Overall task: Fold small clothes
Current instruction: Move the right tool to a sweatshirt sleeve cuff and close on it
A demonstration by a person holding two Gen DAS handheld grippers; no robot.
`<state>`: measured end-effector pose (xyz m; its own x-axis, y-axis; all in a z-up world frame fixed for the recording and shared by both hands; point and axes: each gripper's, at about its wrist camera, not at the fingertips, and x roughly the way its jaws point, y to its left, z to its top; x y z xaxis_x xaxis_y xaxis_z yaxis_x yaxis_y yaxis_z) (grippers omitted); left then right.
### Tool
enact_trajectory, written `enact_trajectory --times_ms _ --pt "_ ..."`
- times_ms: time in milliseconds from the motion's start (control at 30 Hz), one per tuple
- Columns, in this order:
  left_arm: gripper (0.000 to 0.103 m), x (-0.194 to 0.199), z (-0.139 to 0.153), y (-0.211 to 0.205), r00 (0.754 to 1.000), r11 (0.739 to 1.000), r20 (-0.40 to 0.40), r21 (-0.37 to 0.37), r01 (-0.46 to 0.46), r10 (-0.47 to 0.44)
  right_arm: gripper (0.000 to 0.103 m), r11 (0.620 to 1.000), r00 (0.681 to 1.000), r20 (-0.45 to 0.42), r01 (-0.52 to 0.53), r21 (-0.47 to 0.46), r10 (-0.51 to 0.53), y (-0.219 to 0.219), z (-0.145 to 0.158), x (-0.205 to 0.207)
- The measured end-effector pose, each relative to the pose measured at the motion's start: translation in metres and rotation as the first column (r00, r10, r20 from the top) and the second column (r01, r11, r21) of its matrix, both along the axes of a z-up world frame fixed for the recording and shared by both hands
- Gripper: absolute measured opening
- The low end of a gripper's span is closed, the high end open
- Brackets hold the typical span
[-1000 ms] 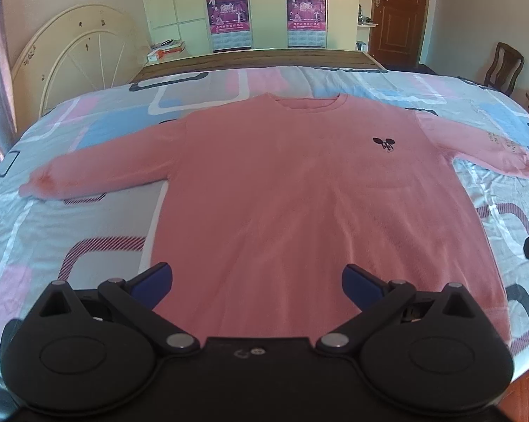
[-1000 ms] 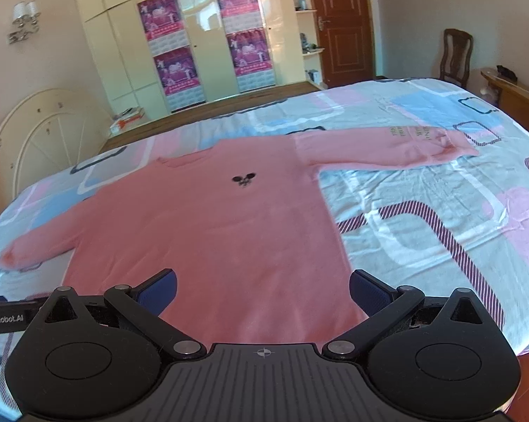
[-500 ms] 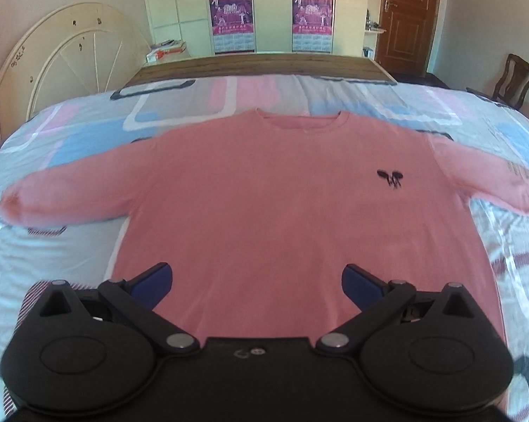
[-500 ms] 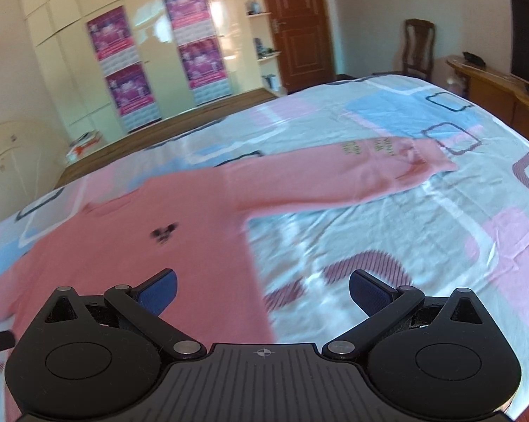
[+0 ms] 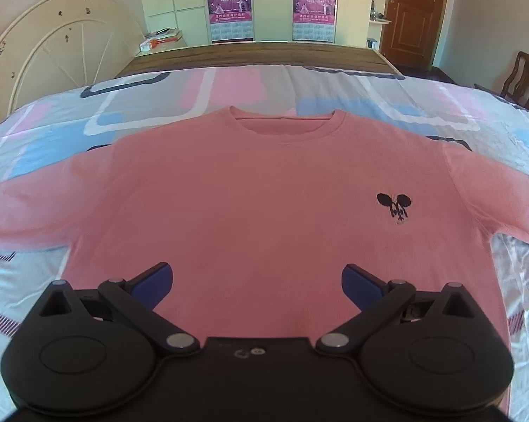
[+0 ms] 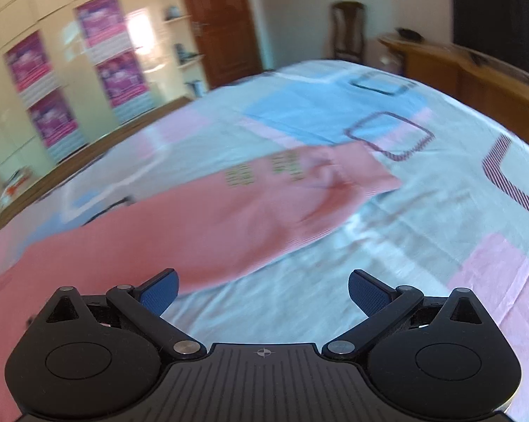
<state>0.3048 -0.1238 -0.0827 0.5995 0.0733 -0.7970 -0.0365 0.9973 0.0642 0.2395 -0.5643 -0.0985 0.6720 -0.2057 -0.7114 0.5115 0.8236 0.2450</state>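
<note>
Pink sweater [image 5: 264, 193] lies flat, front up, on the bed [image 5: 229, 84], neck hole at the far side, hem nearest the camera. Both sleeves spread out sideways. Small black logo [image 5: 395, 207] on the chest, right of middle in the left wrist view. Faint print on the right sleeve near the picture edge, unreadable.

Left gripper [image 5: 257, 283] hangs over the lower middle of the sweater body, jaws wide, nothing between them, blue pads clear of the cloth.

Right wrist view is motion-blurred. The right sleeve [image 6: 264, 207] runs from near left to far right across the bedsheet, cuff at the far right end, greenish lettering near the cuff, too blurred to read. Right gripper [image 6: 262, 290] is above the sheet just near of the sleeve's lower edge; jaws wide but closing, nothing between them. Left pad overlaps the sleeve edge in the picture; cannot tell whether it touches.

Bedsheet is white with pink, blue and dark outlined squares. Beyond the bed: wardrobe [image 5: 271, 0] with purple posters, brown door [image 5: 415, 14], a chair [image 5: 522, 79] at far right, a cream wheel-shaped headboard [image 5: 64, 52] leaning at far left.
</note>
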Motion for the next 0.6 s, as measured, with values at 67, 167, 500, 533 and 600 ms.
enact_trajectory --times_ms 67,167,500,533,600 --pt "0.102 0.009 -0.004 -0.005 1.000 1.000 0.002 0.022 0.004 -0.004 0.082 0.999 0.999 -0.021 0.036 0.020 -0.036 -0.024 -0.012 0.010" --pt "0.101 0.022 -0.009 -0.011 1.000 0.999 0.006 0.047 0.005 -0.006 0.081 0.991 0.993 -0.051 0.113 0.068 -0.110 -0.060 -0.028 0.022" --pt "0.099 0.051 -0.025 -0.011 1.000 0.998 -0.010 0.064 0.010 -0.009 0.051 0.980 0.977 -0.096 0.193 0.039 -0.189 -0.107 -0.063 0.056" --pt "0.097 0.052 -0.026 -0.010 1.000 0.998 -0.016 0.059 0.012 -0.011 0.040 0.980 0.977 -0.093 0.196 0.032 -0.192 -0.108 -0.064 0.059" --pt "0.094 0.054 -0.030 -0.008 1.000 0.999 -0.027 0.046 0.016 -0.015 0.025 0.981 0.979 -0.080 0.191 0.041 -0.187 -0.109 -0.065 0.062"
